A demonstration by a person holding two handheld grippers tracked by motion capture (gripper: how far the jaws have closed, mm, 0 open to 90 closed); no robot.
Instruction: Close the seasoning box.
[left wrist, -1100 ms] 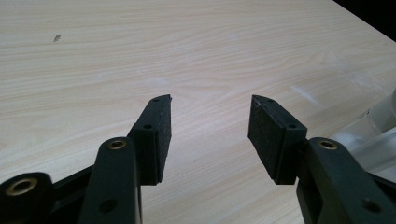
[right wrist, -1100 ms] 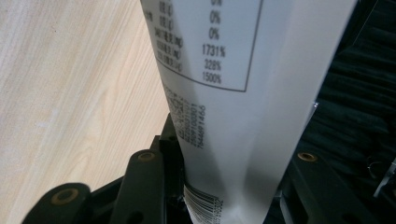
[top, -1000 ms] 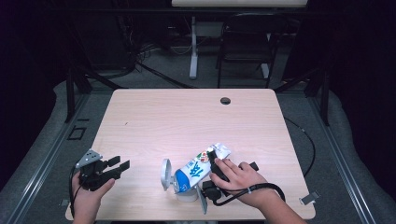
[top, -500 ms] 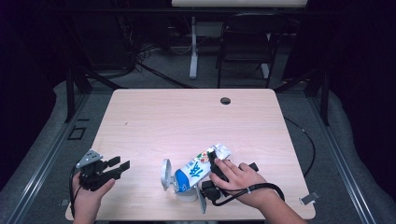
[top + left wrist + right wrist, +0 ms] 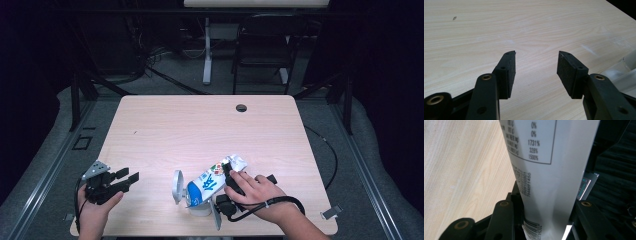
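So I've got my right gripper (image 5: 223, 186) clamped around the narrow end of the white and blue pouch (image 5: 207, 184), which sits near the front edge of the surface (image 5: 200, 130), a bit right of centre, leaning over a white cup (image 5: 199, 206) with a clear lid (image 5: 177, 186) standing just left of it. In the right gripper view the pouch's (image 5: 551, 170) printed back runs straight up between the jaws, pinched there I'd guess so it won't flop. My left gripper (image 5: 121, 180) hangs at the near left with jaws apart and nothing between them, kept well apart from the pouch until it's needed.
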